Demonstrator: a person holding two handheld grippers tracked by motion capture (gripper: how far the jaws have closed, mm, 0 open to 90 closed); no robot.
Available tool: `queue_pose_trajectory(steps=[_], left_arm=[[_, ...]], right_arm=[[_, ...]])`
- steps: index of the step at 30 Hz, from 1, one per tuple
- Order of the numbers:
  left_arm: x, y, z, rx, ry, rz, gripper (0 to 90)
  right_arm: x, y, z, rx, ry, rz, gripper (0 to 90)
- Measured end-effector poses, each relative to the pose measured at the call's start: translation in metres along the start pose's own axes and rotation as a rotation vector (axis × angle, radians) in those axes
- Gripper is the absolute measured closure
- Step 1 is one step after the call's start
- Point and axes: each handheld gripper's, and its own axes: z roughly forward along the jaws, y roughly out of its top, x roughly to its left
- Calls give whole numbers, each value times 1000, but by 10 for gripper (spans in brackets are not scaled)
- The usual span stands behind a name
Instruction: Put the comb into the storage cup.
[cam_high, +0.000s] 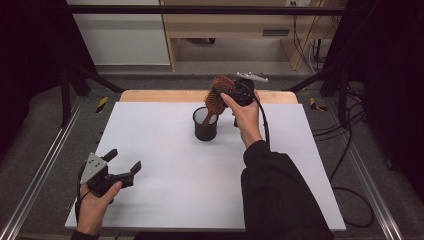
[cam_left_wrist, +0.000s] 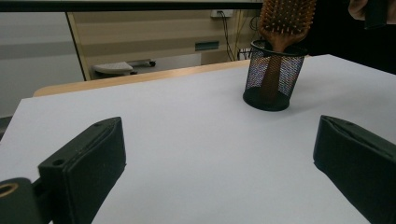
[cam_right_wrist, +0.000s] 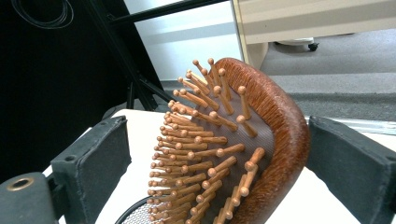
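- The hairbrush (cam_high: 218, 95) stands handle-down in the black mesh cup (cam_high: 205, 125), which sits on the white table (cam_high: 170, 150) toward its far side, a little right of the middle.
- The brush's wooden head rises above the cup's rim and leans toward the far right, bristles facing left in the high view.
- The right gripper (cam_high: 239, 93) is held at the brush's head, just right of it and above the cup, with the person's right hand (cam_high: 247, 120) reaching in from the near side.
- In the right gripper view the brush head (cam_right_wrist: 233, 154) sits between the two black jaws, which are spread wide. The left jaw stands clear of the bristle tips; the right jaw is just beside the head's wooden back, and I cannot tell whether it touches.
- The left gripper (cam_high: 122, 167) lies near the table's near-left corner, well apart from the cup, held in the left hand (cam_high: 95, 205).
- Its jaws are spread with only bare table between them; the left gripper view looks across the table to the cup (cam_left_wrist: 273, 77) and brush (cam_left_wrist: 282, 23) far off to the right.
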Motion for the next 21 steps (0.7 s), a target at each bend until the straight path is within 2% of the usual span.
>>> queue_pose_trajectory(steps=[9, 21], left_arm=[[0, 0, 0, 0, -1, 0, 26], [0, 0, 0, -1, 1, 0, 25]], right_arm=[[0, 1, -2, 6, -8, -1, 46], [3, 3, -7, -20, 3, -15, 47]])
